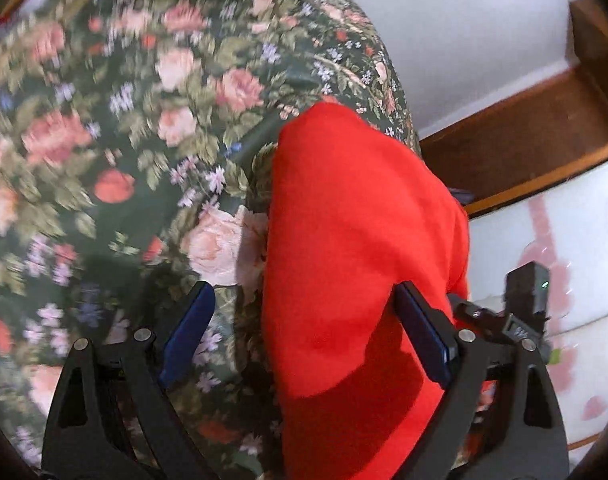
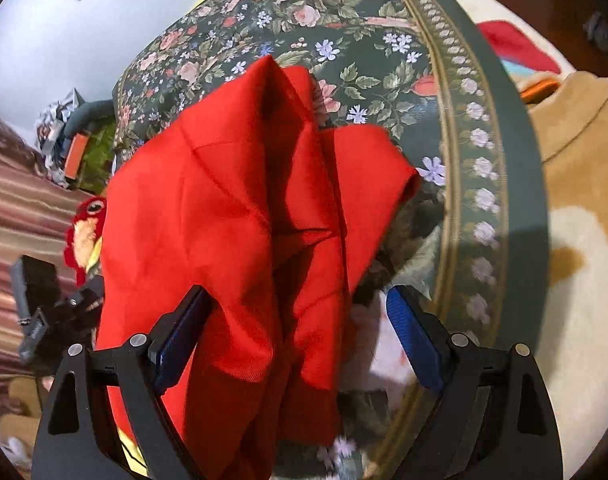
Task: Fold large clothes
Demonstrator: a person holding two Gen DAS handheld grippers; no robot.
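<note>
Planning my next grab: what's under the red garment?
The red garment lies crumpled on the floral bedspread. Anything beneath its folds is hidden.

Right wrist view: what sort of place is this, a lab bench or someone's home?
Most likely a home bedroom. A floral bedspread covers a wide soft surface with a red garment lying on it, a plush toy sits beside it, and clutter is piled along the wall.

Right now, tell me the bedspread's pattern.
Dark green bedspread with pink roses; clearest in the right wrist view.
</note>
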